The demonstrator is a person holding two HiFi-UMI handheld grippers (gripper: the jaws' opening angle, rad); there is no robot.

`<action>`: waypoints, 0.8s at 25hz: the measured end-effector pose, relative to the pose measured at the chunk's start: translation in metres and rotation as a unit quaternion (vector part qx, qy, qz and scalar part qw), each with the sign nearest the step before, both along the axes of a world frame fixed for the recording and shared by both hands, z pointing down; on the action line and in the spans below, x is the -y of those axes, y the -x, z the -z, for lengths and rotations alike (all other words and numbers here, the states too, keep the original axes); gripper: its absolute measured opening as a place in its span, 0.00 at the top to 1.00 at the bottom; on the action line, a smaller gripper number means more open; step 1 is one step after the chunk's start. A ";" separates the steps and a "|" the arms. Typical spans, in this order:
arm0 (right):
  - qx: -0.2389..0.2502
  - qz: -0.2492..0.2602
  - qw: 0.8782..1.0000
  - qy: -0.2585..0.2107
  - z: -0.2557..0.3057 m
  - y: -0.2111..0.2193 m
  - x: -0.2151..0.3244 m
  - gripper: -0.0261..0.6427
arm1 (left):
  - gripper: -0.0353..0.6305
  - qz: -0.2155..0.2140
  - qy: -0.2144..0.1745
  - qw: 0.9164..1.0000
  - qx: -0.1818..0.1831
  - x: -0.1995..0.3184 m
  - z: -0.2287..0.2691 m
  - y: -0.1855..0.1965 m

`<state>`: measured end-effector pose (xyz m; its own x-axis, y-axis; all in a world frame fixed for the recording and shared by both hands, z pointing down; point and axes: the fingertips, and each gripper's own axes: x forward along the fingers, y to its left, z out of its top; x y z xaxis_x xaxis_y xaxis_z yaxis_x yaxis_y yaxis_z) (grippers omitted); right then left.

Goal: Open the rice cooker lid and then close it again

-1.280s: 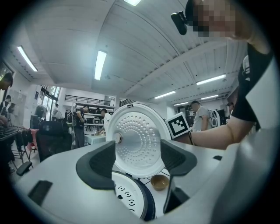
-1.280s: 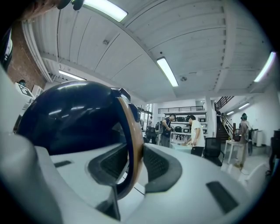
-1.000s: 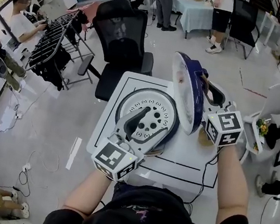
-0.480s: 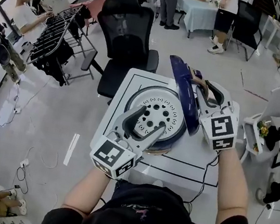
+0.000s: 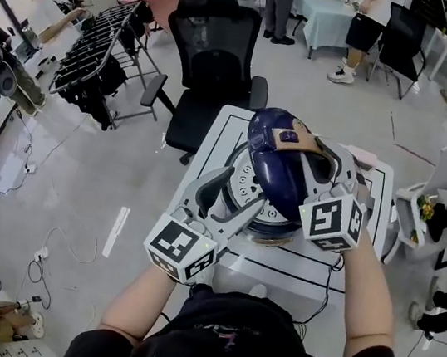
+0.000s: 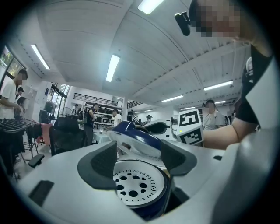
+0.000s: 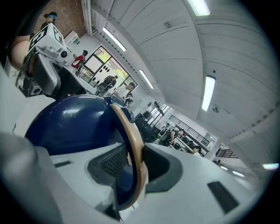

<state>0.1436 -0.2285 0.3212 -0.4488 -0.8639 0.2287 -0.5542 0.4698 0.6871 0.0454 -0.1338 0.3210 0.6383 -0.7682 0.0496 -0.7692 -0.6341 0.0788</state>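
While its two jaws clamp the one tan handle (image 7: 131, 144) from either side, the right tool (image 5: 315, 158) grips the single dark-blue lid (image 5: 279, 170) from above. Those jaws have just eased a little wider, with the band between them and touching both pads. That lid is tilted, neither upright nor shut: it hangs over the far and right part of the cooker (image 5: 275, 234), and a gap shows on the side facing the left tool (image 5: 233, 196). The left tool's two jaws stand well apart and press on nothing. They sit low at the cooker's near left rim, and between them the left gripper view looks onto one white round plate (image 6: 138, 190) pierced with many holes, lying in the cooker's mouth under the raised lid. Each tool carries one cube with square markers, two cubes in all, and one bare forearm leads back from each. The one cooker stands about mid-way on a white surface (image 5: 302, 266) marked with a black rectangular outline. Just beyond the surface's far left corner stands one black office chair (image 5: 218, 55), and farther left one drying rack (image 5: 91, 60) hung with dark clothes. Three other people show in part at the far edge of the head view, well apart from the surface.
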 end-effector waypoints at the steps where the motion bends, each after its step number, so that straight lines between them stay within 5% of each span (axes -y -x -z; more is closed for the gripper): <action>1: -0.011 0.001 1.000 -0.001 -0.003 0.007 -0.002 0.78 | 0.47 0.001 0.001 1.000 0.000 0.000 -0.001 0.006; 11: -0.105 -0.006 0.994 -0.008 -0.038 0.051 -0.017 0.76 | 0.50 -0.008 0.019 1.000 -0.003 0.007 -0.012 0.053; 20: -0.155 -0.028 0.987 -0.014 -0.055 0.066 -0.024 0.76 | 0.53 -0.047 0.032 0.998 0.026 0.022 -0.038 0.055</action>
